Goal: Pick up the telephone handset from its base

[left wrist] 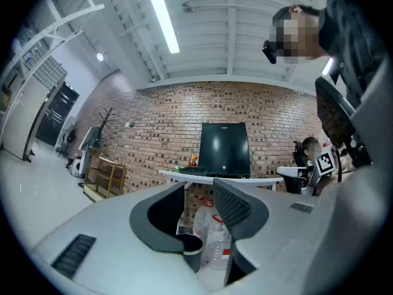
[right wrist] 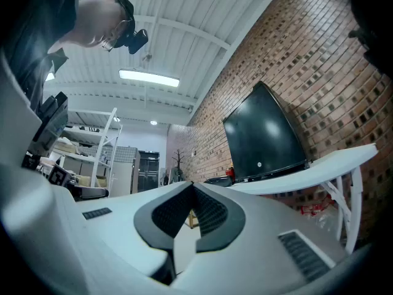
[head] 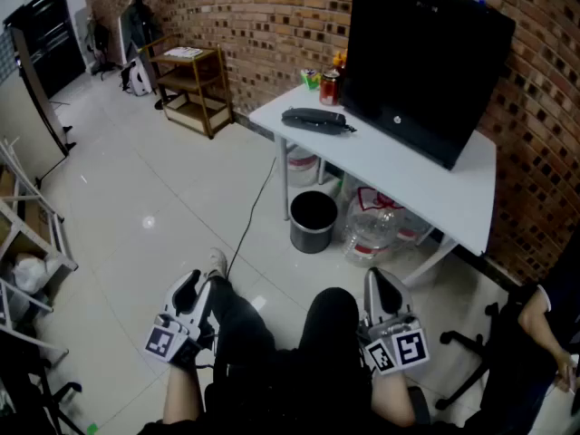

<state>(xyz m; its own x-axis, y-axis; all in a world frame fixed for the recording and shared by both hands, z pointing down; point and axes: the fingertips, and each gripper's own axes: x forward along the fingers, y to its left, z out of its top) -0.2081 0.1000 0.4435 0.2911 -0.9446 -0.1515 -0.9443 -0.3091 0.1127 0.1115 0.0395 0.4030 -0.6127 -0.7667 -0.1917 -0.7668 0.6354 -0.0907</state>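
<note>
tools sit low at the person's lap, left tool (head: 188,290) slightly spread on nothing, right tool (head: 385,284) pressed together and empty; telephone handset (head: 317,119) lies well ahead on the tabletop (head: 399,166) corner, long axis crosswise, judged nearer the right tool.

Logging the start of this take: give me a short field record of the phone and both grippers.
telephone handset: on its base, on the white table, left of the monitor
left gripper: jaws slightly apart, empty, by the person's lap
right gripper: jaws together, empty, by the lap
under table: black bin, water bottles
task: handset untouched, both grippers far from it
</note>
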